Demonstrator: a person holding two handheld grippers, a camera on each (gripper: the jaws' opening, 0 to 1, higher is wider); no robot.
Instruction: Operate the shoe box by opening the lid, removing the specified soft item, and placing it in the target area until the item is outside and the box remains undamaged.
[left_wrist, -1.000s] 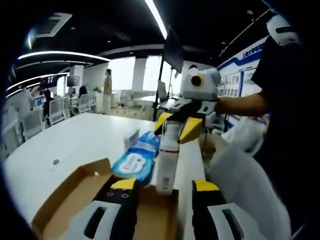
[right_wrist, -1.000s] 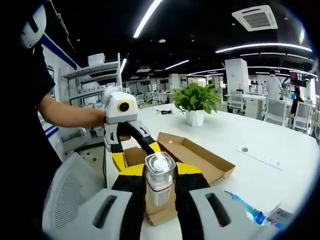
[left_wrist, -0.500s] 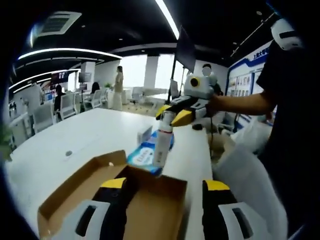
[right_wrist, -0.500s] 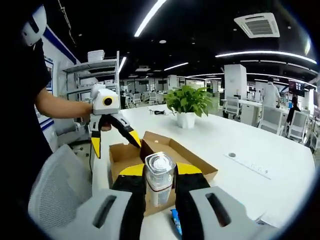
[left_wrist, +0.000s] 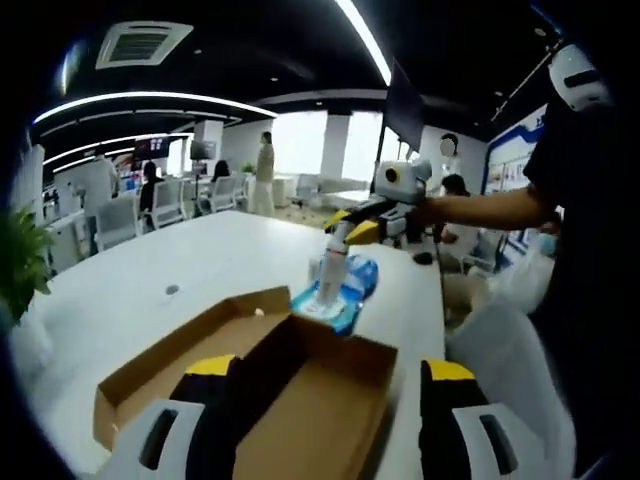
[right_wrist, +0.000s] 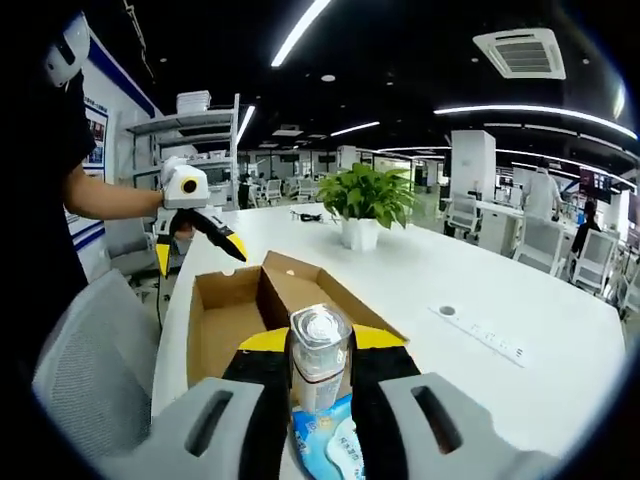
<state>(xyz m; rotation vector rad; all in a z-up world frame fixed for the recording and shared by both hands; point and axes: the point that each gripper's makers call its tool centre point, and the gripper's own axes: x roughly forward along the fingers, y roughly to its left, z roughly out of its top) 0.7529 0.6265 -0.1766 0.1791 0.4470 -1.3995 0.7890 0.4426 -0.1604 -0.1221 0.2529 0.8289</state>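
The right tongs (right_wrist: 320, 345) gripped a bottle (right_wrist: 319, 352) above a blue packet (right_wrist: 330, 440); the left tongs (left_wrist: 335, 375) stood wide over the open box (left_wrist: 250, 385) on the counter (left_wrist: 150, 285).

The shoe box (left_wrist: 300, 385) is plain brown cardboard, open, its lid (left_wrist: 175, 355) folded back flat beside it on the white table (left_wrist: 130, 290); its inside looks bare (right_wrist: 225, 330). A clear bottle (right_wrist: 319, 358) with a white cap stands upright, clamped at its neck between yellow-tipped jaws. Its base is over a blue soft pack (left_wrist: 340, 295) lying flat just beyond the box's end.
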